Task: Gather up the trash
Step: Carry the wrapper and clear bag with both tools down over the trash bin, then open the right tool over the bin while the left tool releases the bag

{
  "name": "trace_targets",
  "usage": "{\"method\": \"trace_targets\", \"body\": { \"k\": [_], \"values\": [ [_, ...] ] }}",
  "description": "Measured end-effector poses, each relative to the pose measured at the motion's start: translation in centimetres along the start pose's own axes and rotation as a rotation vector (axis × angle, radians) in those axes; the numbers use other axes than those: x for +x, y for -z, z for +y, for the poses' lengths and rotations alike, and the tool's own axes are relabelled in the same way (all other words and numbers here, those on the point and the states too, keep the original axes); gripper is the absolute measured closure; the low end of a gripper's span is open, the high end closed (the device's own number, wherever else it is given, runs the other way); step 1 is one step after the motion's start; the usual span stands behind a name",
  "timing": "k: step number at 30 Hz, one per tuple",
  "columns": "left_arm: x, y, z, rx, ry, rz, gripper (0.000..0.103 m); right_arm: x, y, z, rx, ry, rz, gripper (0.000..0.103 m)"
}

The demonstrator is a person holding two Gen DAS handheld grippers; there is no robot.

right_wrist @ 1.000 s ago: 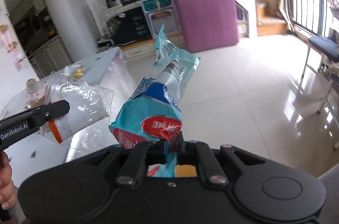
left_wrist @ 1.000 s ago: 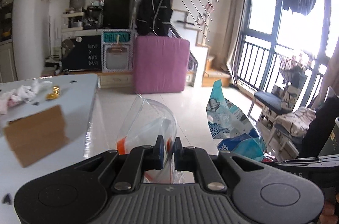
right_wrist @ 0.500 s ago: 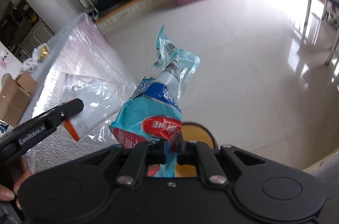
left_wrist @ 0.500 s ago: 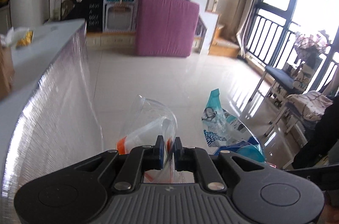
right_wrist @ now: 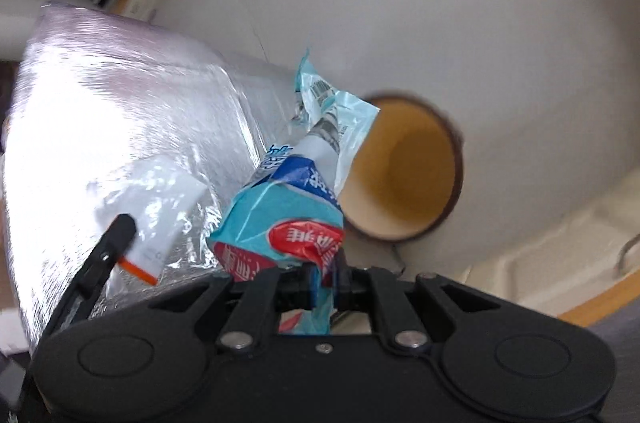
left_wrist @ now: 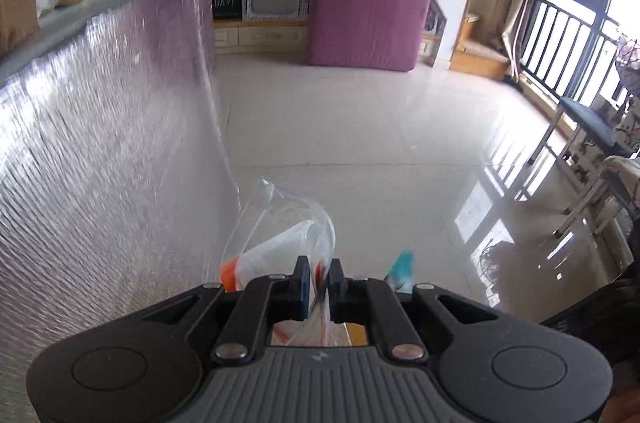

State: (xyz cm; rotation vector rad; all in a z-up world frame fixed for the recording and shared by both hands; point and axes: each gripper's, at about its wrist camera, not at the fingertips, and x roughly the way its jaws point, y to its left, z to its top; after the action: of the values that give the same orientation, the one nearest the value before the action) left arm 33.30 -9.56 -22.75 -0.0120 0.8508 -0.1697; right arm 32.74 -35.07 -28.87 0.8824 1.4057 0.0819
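Trash fills both our tongs: the left tongs [left_wrist: 319,277] pinch a clear plastic bag [left_wrist: 280,223] beside the foil-wrapped worktop [left_wrist: 100,143], while the right tongs [right_wrist: 325,277] clamp a blue snack wrapper [right_wrist: 288,207] above a round bin [right_wrist: 404,171] (yellow inside) on the floor [right_wrist: 400,3].

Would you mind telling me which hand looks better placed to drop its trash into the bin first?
Probably the right. Its tongs, shut on the blue wrapper, face the open round bin, the wrapper's tip already overlapping its mouth. The left tongs hold the clear bag with mostly floor ahead.
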Motion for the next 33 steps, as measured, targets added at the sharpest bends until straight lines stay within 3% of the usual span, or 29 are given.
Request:
{"method": "trace_targets", "body": {
  "k": [3,7,13,19,24,33],
  "values": [
    [1.3,0.9,0.1,0.000,-0.002,0.024,0.094,4.0,-0.4,-0.8,0.104,-0.021,0.078,0.096],
    [4.6,2.6,-0.3,0.028,0.009,0.055,0.094,9.2,-1.3,-2.0,0.188,0.015,0.140,0.096],
    [10.5,5.4,-0.1,0.006,0.022,0.168,0.094,13.9,-2.9,-4.9,0.222,0.101,0.183,0.096],
    [14.3,7.1,0.5,0.014,0.022,0.241,0.094,17.4,-4.7,-7.3,0.193,0.196,0.219,0.096],
    [16.7,7.8,1.2,-0.016,0.032,0.275,0.094,19.4,-6.1,-8.1,0.171,0.234,0.189,0.095],
    [19.9,9.2,1.7,-0.004,0.053,0.319,0.094,22.3,-6.4,-5.7,-0.111,0.407,0.106,0.092]
  ]
}}
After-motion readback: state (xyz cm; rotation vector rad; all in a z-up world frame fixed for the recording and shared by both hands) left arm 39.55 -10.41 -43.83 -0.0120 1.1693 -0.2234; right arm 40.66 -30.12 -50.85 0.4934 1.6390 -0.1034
